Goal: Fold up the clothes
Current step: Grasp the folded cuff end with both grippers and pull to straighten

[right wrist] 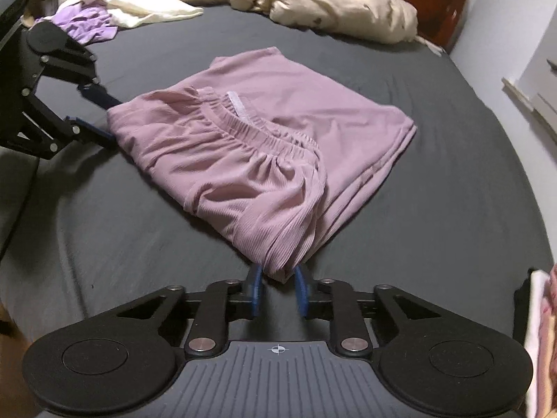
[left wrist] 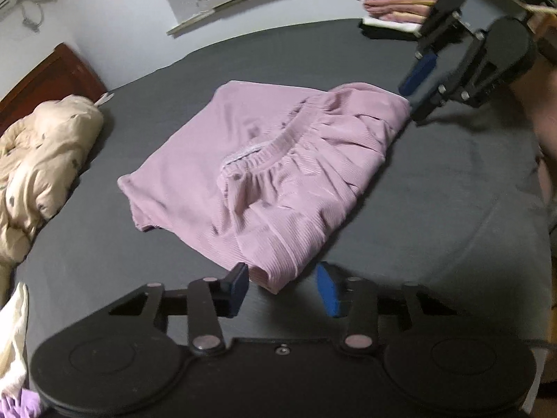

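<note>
Pink ribbed shorts (left wrist: 278,160) lie folded mid-bed (left wrist: 417,191), elastic waistband on top, long axis running 7 to 1 o'clock. At 6, the left gripper (left wrist: 282,289) stands narrowly open around a corner, the right gripper (right wrist: 278,291) likewise.

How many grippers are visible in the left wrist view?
2. The left gripper sits at the bottom, straddling the near corner of the pink folded garment; the right gripper is at the upper right, by the far corner.
</note>
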The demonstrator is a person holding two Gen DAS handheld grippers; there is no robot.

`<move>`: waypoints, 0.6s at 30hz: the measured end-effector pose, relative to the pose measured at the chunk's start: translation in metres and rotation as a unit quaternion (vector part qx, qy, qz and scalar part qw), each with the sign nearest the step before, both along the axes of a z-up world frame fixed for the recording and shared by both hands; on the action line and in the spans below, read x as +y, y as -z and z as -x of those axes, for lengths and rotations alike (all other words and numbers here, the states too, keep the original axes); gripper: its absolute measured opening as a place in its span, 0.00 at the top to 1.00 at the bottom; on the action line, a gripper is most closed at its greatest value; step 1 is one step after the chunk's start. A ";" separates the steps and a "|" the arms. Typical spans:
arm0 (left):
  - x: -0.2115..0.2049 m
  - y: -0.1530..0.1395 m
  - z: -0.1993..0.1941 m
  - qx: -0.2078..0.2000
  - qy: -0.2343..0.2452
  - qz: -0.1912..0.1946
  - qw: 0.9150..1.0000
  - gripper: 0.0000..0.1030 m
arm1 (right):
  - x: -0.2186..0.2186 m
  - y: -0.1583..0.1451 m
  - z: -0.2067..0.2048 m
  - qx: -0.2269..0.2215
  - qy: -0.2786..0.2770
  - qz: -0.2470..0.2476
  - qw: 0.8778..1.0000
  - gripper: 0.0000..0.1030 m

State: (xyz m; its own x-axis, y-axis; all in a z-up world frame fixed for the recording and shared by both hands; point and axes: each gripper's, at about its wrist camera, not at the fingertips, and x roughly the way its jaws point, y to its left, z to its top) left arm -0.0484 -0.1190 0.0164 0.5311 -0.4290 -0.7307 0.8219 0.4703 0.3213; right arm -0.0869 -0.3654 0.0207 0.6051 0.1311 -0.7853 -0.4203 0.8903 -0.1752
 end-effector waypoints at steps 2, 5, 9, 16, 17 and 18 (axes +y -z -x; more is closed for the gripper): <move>0.002 0.001 -0.002 0.007 -0.010 0.003 1.000 0.72 | -0.001 0.002 -0.005 0.004 0.006 -0.006 1.000 0.81; 0.005 0.003 -0.001 0.013 -0.011 0.007 1.000 0.79 | -0.004 0.001 -0.009 0.006 0.016 -0.030 0.999 0.81; 0.002 0.003 0.000 0.013 -0.011 0.008 1.000 0.89 | -0.007 0.002 -0.013 0.000 0.025 -0.054 0.998 0.96; 0.003 -0.005 -0.005 0.010 0.002 -0.018 1.000 0.95 | -0.008 -0.010 -0.010 -0.024 -0.014 0.023 0.999 0.98; 0.004 -0.006 -0.005 0.004 0.010 -0.027 1.000 0.95 | -0.008 -0.013 -0.008 -0.031 -0.027 0.044 0.998 0.98; 0.005 -0.009 -0.004 -0.001 0.018 -0.036 0.999 0.95 | -0.007 -0.017 -0.007 -0.037 -0.040 0.066 0.996 0.98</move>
State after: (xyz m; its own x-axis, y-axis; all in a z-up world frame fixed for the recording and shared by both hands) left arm -0.0444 -0.1139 0.0251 0.5175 -0.3944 -0.7594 0.8373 0.4163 0.3543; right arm -0.0802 -0.3722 0.0375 0.6542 0.0804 -0.7520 -0.4701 0.8221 -0.3211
